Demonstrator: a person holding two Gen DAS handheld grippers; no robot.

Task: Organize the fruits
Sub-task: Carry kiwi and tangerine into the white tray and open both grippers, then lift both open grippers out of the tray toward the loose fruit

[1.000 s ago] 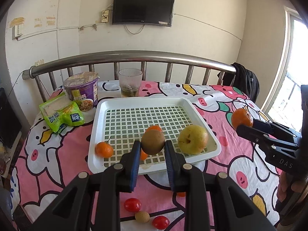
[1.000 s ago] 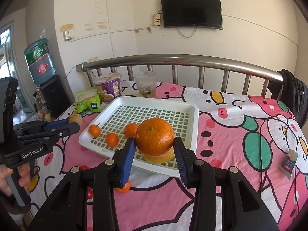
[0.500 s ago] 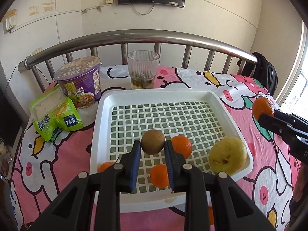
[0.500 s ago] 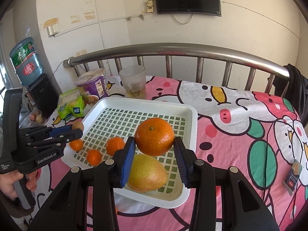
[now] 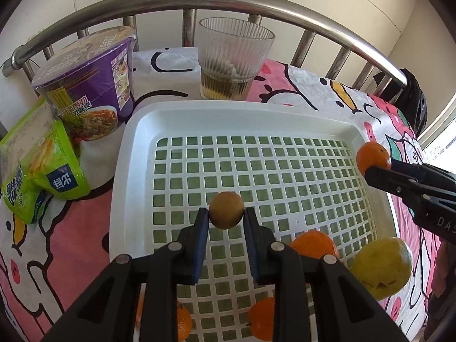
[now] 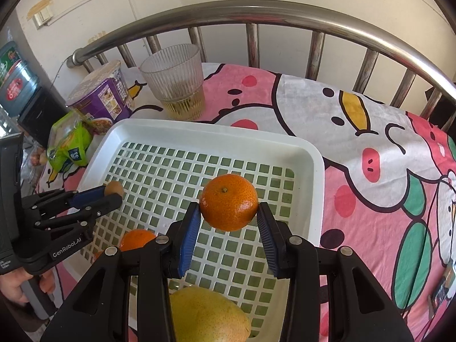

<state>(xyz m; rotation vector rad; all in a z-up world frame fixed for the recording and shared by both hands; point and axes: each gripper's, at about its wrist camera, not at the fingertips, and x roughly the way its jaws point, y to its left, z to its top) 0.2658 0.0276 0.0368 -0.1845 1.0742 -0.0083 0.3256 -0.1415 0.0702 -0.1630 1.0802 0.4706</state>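
Observation:
My left gripper (image 5: 226,217) is shut on a brown kiwi (image 5: 226,210) and holds it over the middle of the white slotted tray (image 5: 233,116). My right gripper (image 6: 228,216) is shut on a large orange (image 6: 228,205) over the tray's (image 6: 216,132) right half. In the left wrist view the right gripper (image 5: 373,168) with its orange (image 5: 372,158) hangs over the tray's right rim. In the right wrist view the left gripper (image 6: 114,193) holds the kiwi (image 6: 114,188) at the tray's left. A yellow pear (image 5: 382,268) and small oranges (image 5: 313,243) lie at the tray's near side.
A ribbed glass (image 5: 235,59) with some liquid stands behind the tray. A purple noodle cup (image 5: 89,85) and a green snack packet (image 5: 37,159) stand to the tray's left. A steel rail (image 5: 228,2) runs along the table's far edge.
Both grippers have moved forward and down over the tray, each still holding its fruit. The tray now fills both views.

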